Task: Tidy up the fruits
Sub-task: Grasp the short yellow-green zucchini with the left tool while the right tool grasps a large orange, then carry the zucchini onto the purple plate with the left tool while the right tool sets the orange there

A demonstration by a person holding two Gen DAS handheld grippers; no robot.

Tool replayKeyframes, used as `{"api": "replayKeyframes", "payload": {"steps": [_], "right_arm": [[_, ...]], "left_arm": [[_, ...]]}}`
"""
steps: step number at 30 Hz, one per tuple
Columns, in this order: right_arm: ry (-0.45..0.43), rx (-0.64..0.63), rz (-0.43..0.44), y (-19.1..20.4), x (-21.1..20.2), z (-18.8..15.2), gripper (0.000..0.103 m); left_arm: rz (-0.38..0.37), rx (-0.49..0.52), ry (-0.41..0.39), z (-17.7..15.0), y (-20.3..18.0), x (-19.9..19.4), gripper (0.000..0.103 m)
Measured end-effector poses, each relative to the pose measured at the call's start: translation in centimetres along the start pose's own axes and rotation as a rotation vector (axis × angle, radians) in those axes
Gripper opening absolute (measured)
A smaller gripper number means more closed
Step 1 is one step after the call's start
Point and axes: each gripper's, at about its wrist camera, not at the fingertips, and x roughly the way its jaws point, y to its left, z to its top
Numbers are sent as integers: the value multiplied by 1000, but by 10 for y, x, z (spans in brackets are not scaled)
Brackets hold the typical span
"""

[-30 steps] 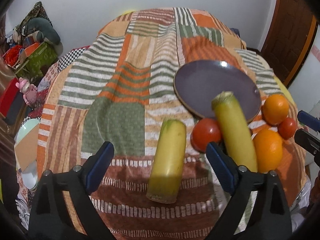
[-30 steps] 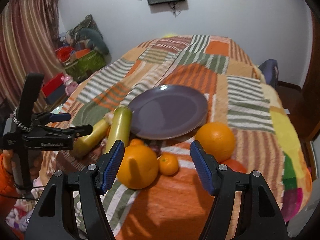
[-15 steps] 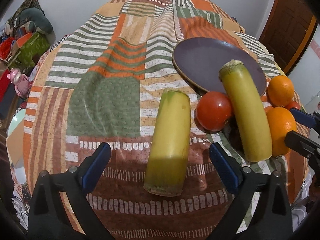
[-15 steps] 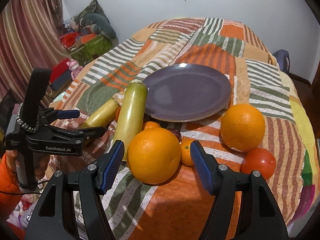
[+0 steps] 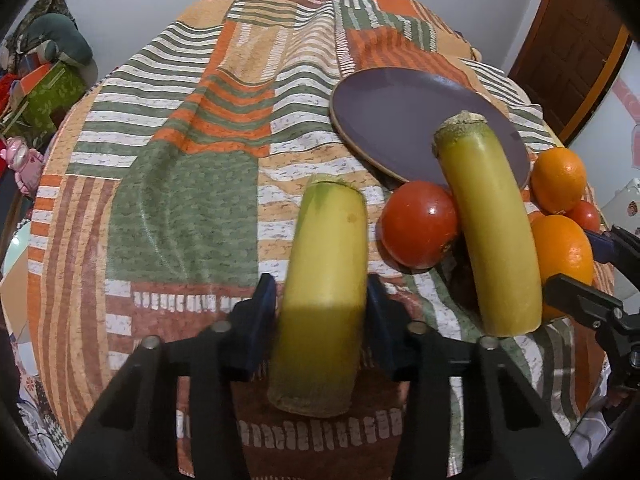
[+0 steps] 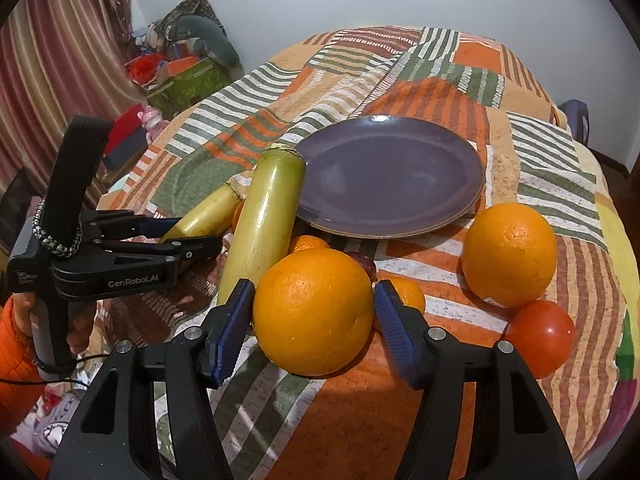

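Barely begun: purple plate [image 6: 384,176] bare ahead of both, left gripper [image 5: 322,320] pinching near banana [image 5: 324,280], right gripper [image 6: 314,320] closed around big orange [image 6: 314,312] though contact unclear, second banana [image 5: 488,232], tomatoes and other oranges unsorted on the bed.

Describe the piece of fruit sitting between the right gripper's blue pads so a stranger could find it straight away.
Start at the round purple plate on the striped patchwork cloth. Nearer the camera than its front rim lies a cluster of fruit; the large round orange sits between the pads of the right gripper. It is nearest the camera, bigger than the small oranges behind it, and left of the other large orange.
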Motion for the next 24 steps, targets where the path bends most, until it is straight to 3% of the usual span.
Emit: {"api": "replayKeyframes", "payload": {"steps": [4,9,17,24], "right_arm": [[-4,9,-3,0,-3,0,57],[-44,6,-30,2,-15,2,57],[-107,19,-56,-7,-31,16,56],[-158,35,-77,-16,-40,29,56]], "left_arm": [[4,28,-11,-2,-2,-3,40],[-41,-3,-24,-3,2,-12,39],[-36,30,-116,11,-1,-39,38],[-24,37,-113,22,-2,-36,38]]}}
